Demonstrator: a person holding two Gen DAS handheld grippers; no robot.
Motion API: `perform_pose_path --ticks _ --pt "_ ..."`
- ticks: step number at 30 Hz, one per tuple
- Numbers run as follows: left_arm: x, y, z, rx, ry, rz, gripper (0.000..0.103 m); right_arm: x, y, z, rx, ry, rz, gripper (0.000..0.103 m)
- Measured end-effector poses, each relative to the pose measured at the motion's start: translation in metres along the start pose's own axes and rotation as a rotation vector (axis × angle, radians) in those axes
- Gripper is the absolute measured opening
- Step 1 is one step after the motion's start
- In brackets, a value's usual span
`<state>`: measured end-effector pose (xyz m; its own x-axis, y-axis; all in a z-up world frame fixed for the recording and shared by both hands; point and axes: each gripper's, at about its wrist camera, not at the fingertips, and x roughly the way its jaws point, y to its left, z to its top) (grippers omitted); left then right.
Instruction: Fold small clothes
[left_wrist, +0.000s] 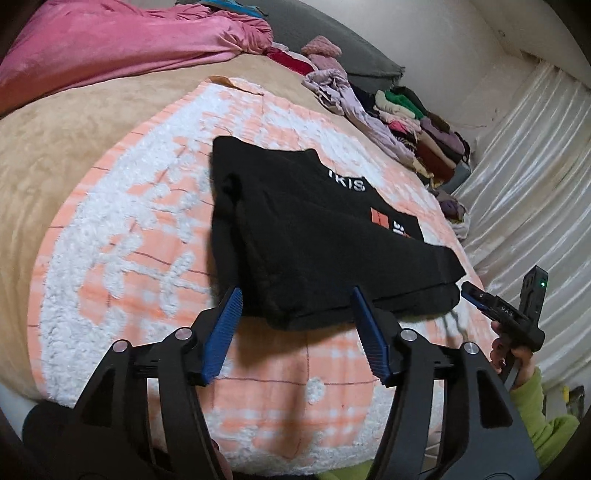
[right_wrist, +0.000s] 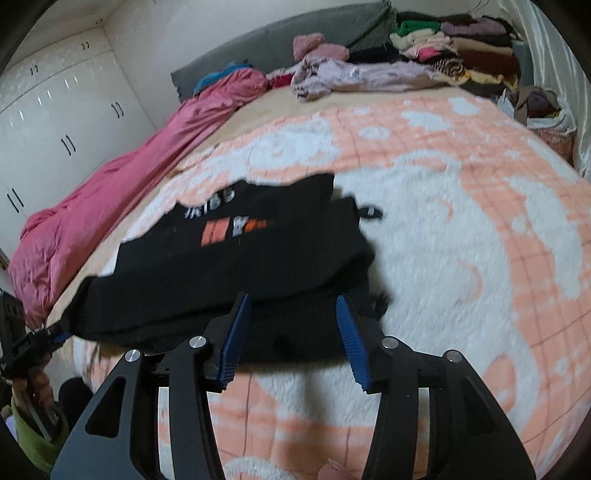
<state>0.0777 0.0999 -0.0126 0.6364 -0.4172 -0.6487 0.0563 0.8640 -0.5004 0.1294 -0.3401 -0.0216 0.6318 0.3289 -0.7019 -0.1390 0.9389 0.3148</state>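
Observation:
A black garment (left_wrist: 314, 229) with white letters and an orange print lies folded on the orange and white blanket (left_wrist: 122, 236). My left gripper (left_wrist: 295, 295) is open, its blue pads on either side of the garment's near edge, holding nothing. My right gripper (right_wrist: 291, 302) is open and empty at the garment's (right_wrist: 236, 266) near edge in the right wrist view. The right gripper also shows in the left wrist view (left_wrist: 476, 295), just off the garment's right corner. The left gripper shows in the right wrist view (right_wrist: 55, 334) at the garment's left corner.
A pink quilt (left_wrist: 110, 44) lies bunched along the bed's far side. A pile of mixed clothes (left_wrist: 406, 122) sits at the head of the bed by a grey cushion (right_wrist: 295, 40). A white curtain (left_wrist: 535, 184) hangs beside the bed. White wardrobe doors (right_wrist: 55, 122) stand behind.

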Motion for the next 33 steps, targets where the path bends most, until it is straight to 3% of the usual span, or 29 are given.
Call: perform_pose_path --ticks 8,10,12,13,15,20,26,33 --pt "0.017 -0.011 0.009 0.002 -0.01 0.03 0.052 0.018 -0.02 0.016 0.082 -0.018 -0.011 0.047" --pt "0.021 -0.013 0.013 0.002 -0.007 0.043 0.036 0.023 -0.024 0.021 0.096 -0.021 -0.016 0.047" --pt "0.028 -0.013 0.018 0.0 0.004 0.073 0.012 0.031 -0.025 0.027 0.086 -0.008 -0.018 0.034" --pt "0.03 -0.012 0.02 -0.006 0.007 0.082 0.009 0.034 -0.025 0.03 0.078 0.002 -0.013 0.016" --pt "0.031 -0.009 0.024 -0.019 0.011 0.081 0.002 0.035 -0.023 0.034 0.076 0.004 0.007 0.012" --pt "0.029 0.001 0.045 -0.083 -0.018 0.028 0.002 0.034 -0.017 0.059 0.068 -0.04 0.061 0.011" --pt "0.038 0.032 0.084 -0.251 -0.047 -0.046 0.002 0.06 -0.018 0.1 0.116 -0.044 0.083 0.011" --pt "0.047 0.05 0.117 -0.332 -0.123 0.025 0.026 0.103 -0.03 0.128 0.197 -0.027 0.02 0.015"
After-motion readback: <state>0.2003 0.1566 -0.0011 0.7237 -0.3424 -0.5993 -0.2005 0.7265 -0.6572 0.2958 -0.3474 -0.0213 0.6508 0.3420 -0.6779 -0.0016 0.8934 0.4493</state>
